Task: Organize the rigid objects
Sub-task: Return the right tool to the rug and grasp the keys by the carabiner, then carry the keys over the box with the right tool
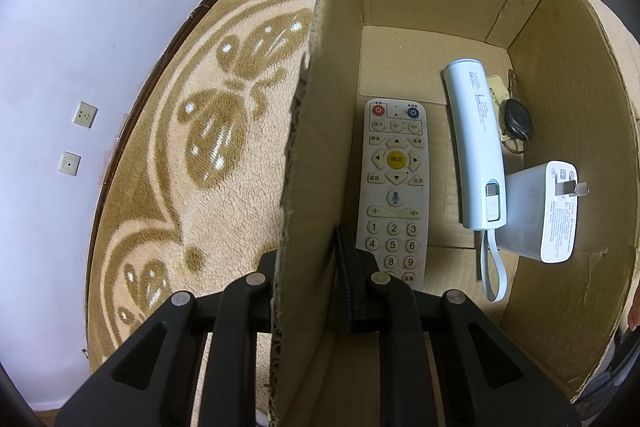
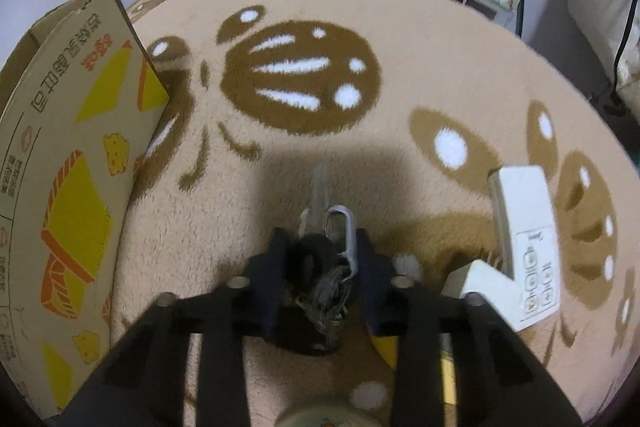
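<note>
In the left wrist view my left gripper (image 1: 308,251) is shut on the left wall of the open cardboard box (image 1: 312,147), one finger outside and one inside. Inside the box lie a white remote (image 1: 396,187), a pale blue power bank (image 1: 476,147), a white plug charger (image 1: 540,211) and a black car key (image 1: 518,121). In the right wrist view my right gripper (image 2: 322,247) points down at the carpet and is shut on a key bunch (image 2: 308,263) with a black fob and a silver carabiner (image 2: 344,231). A key blade sticks out ahead of the jaws.
The box's printed outer side (image 2: 72,147) stands at the left of the right wrist view. A white remote (image 2: 528,239) lies on the beige patterned carpet (image 2: 400,47) to the right of the gripper. A round pale object (image 2: 328,417) shows at the bottom edge. Shelves stand behind.
</note>
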{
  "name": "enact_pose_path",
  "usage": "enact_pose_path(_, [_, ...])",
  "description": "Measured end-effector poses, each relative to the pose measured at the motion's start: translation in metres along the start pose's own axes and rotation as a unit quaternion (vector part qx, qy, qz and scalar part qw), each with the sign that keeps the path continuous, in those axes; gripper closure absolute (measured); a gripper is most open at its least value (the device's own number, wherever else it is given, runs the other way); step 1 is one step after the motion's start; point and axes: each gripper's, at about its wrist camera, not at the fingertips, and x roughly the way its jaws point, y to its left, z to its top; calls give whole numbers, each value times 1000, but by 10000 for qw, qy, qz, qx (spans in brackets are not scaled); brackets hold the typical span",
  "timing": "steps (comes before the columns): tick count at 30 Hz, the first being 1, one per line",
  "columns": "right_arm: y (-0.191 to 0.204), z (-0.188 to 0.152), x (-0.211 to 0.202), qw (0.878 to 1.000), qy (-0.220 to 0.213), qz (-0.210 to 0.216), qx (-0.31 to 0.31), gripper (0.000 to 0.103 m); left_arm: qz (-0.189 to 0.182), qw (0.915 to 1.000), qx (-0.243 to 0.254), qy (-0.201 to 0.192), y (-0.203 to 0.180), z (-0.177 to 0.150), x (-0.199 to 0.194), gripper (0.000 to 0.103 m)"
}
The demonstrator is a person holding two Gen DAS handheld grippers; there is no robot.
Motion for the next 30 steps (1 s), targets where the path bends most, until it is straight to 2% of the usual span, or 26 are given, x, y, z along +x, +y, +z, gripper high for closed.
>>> enact_pose_path(10, [10, 3, -13, 9984, -367, 412, 98, 79, -5, 10000, -2, 2, 0, 0, 0, 86])
enact_pose_path(20, [17, 12, -39, 9940, -900, 586, 187, 79, -6, 10000, -6, 3, 0, 0, 0, 86])
enact_pose_path(30, [29, 24, -89, 9810, -1703, 914, 154, 79, -5, 10000, -2, 4, 0, 0, 0, 86])
